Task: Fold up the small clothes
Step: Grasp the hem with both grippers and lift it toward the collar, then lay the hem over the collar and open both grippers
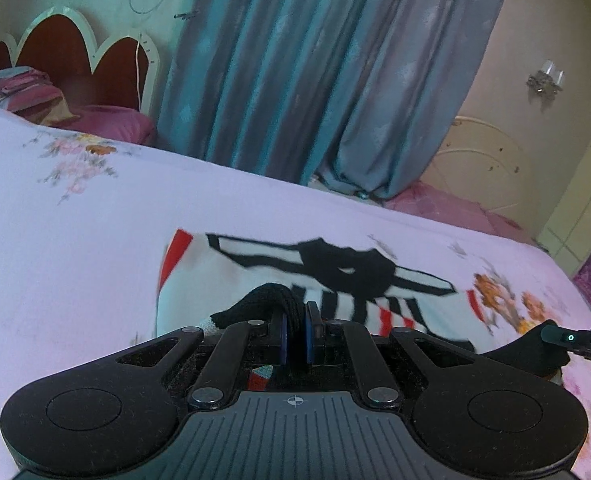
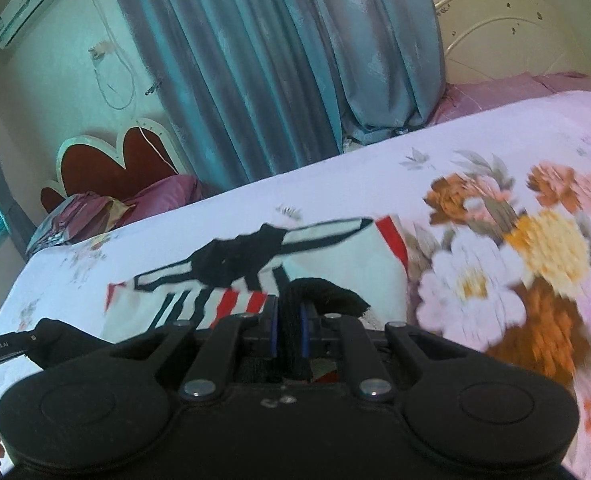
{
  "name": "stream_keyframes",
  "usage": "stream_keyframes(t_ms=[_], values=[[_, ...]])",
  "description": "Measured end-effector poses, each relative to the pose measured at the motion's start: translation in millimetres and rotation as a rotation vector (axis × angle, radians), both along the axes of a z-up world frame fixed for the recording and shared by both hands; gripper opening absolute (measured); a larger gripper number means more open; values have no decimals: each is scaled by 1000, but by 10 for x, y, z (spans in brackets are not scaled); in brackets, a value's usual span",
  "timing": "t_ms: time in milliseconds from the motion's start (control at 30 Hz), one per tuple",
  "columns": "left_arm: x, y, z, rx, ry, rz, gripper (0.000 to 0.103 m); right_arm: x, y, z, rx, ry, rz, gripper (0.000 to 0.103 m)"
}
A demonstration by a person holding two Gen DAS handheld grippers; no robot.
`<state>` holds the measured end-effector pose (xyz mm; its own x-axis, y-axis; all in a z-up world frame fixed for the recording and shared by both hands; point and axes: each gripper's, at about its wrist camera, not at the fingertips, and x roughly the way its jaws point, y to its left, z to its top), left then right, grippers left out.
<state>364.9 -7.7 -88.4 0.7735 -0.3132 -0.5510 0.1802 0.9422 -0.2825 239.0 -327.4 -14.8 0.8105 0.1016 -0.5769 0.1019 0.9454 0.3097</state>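
Observation:
A small white garment (image 1: pixel 215 272) with black and red stripes and black trim lies on the floral bedsheet (image 1: pixel 75 240). My left gripper (image 1: pixel 296 338) is shut on a black edge of the garment (image 1: pixel 263 300) at its near left side. My right gripper (image 2: pixel 288 334) is shut on another black edge of the garment (image 2: pixel 323 292) at its near right side. The garment body (image 2: pixel 335 252) spreads away from both grippers. In the left wrist view the right gripper's body (image 1: pixel 575 340) shows at the far right; in the right wrist view the left gripper's body (image 2: pixel 3 350) shows at the far left.
The bed's far edge (image 1: pixel 335 196) runs before a blue-grey curtain (image 1: pixel 295 60). A scalloped headboard (image 1: pixel 75 48) and pink pillows (image 1: pixel 107 122) stand at the left. Bold printed flowers (image 2: pixel 535 260) cover the sheet to the right. An air conditioner (image 2: pixel 27 4) hangs on the wall.

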Motion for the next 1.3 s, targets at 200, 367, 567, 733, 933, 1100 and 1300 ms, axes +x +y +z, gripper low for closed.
stream_keyframes(t_ms=[200, 367, 567, 733, 933, 1100, 1300], values=[[560, -129, -148, 34, 29, 39, 7, 541, -157, -183, 14, 53, -16, 10], [908, -229, -336, 80, 77, 66, 7, 929, -300, -444, 69, 127, -44, 10], [1174, -240, -485, 141, 102, 142, 8, 1226, -349, -665, 92, 190, -36, 14], [1244, -131, -516, 101, 135, 124, 22, 1298, -398, -731, 113, 195, -23, 24], [1181, 13, -461, 102, 76, 135, 81, 1287, -477, -625, 75, 115, -28, 62], [1196, -15, -527, 127, 73, 70, 81, 1327, -498, -649, 46, 106, 1, 61], [1221, -202, -661, 173, 91, -9, 80, 1403, -375, -774, -10, 138, 53, 60]])
